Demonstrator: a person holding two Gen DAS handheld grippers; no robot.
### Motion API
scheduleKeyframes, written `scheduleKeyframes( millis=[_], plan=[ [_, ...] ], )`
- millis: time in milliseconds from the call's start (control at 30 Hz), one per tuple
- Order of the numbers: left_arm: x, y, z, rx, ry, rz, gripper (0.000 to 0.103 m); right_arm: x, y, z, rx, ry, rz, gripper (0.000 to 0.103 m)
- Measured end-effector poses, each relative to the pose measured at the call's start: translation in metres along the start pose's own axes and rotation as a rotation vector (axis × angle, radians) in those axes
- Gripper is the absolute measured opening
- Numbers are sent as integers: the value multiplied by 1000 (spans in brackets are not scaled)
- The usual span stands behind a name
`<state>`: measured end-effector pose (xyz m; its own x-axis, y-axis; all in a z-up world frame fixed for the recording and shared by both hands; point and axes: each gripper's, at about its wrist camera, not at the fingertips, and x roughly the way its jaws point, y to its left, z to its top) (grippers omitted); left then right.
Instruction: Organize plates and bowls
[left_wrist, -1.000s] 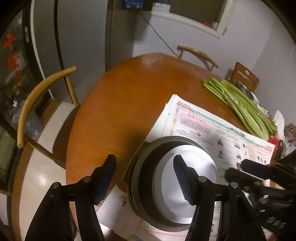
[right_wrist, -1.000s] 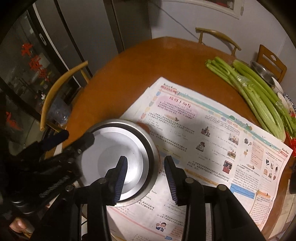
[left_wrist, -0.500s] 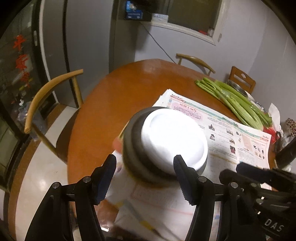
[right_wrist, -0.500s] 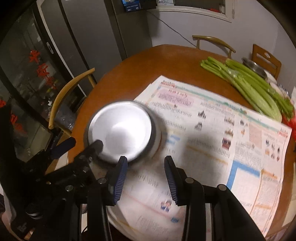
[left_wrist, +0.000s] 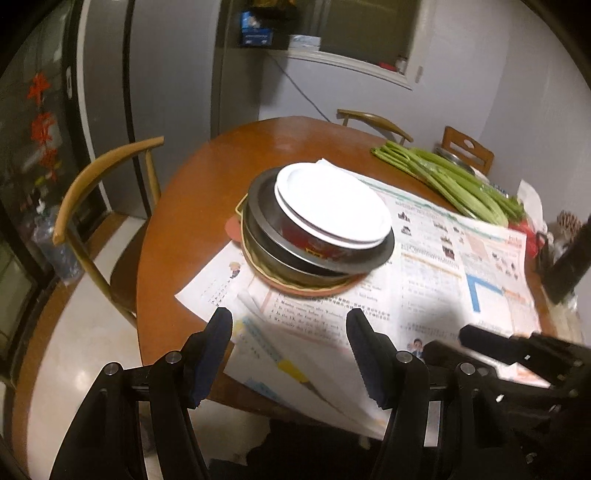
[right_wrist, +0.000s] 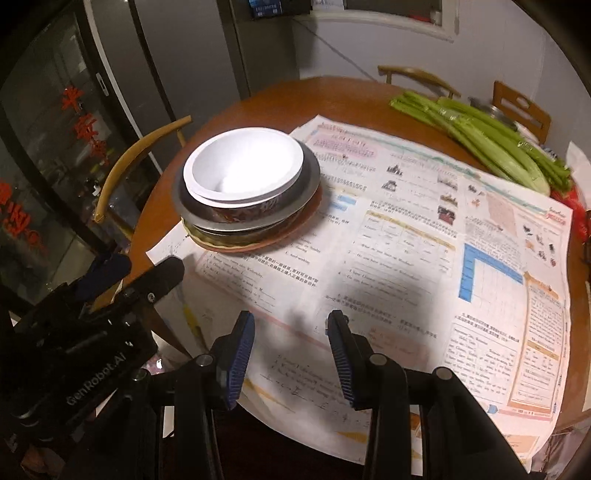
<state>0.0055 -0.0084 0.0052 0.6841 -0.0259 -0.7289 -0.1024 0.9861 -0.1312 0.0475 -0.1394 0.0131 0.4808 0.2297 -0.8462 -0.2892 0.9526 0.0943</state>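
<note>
Stack: the dishes sit nested in one pile at about 11 o'clock on the round bench (left_wrist: 177, 236), biggest at the bottom, so nothing overhangs or rocks
White bowl: the white bowl (right_wrist: 243, 166) crowns the pile, its hollow up, resting inside a dark patterned bowl (left_wrist: 317, 245) whose red print shows just under the rim
Metal basins: two steel basins (left_wrist: 266, 229) cup those bowls from below; wide rims carry the smaller pieces, a sensible order for carrying
Orange plate: the orange plate (right_wrist: 295, 230) lies flat under everything as the base, touching the newspaper (right_wrist: 406, 236), which looks spread out to guard the wood
Left gripper: the left gripper (left_wrist: 290, 347) hangs at 6 o'clock below the pile, well apart from it, jaws wide with nothing between them but paper
Right gripper: the right gripper (right_wrist: 291, 356) hovers over the paper's near edge, jaws parted by a narrower gap, likewise empty
Celery: the celery (right_wrist: 476, 129) lies at 1 o'clock along the far edge, clear of the dishes
Judgement: with both tools free and the pile tidy, the stacking looks done or nearly so; any further lift would want a hold on the basin rims at both sides
</note>
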Motion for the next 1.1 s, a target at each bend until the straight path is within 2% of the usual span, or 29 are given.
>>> scheduleKeyframes(
  millis=[167, 267, 500, 700, 933, 1033, 1100],
  plan=[
    [-7, -7, -3, 36, -34, -21, 66, -6, -5, -8, 21, -41, -12, 41],
    [-8, -4, -4, 24, -34, -20, 66, -6, -9, -7, 33, -45, -20, 41],
    [-4, 6, 3, -15, -38, 35, 66, -5, -11, -7, 34, -47, -33, 41],
    [-8, 8, 5, -33, -53, -10, 66, -8, -15, -5, 39, -58, -35, 41],
    [-9, 4, 5, -21, -52, 18, 66, -14, -16, -5, 42, -71, -26, 41],
    [-9, 1, 4, 7, -67, 82, 66, -14, -16, -5, 41, -73, -26, 41],
    [-8, 0, 3, 18, -67, 79, 66, -15, -16, -5, 42, -75, -24, 41]
  ],
)
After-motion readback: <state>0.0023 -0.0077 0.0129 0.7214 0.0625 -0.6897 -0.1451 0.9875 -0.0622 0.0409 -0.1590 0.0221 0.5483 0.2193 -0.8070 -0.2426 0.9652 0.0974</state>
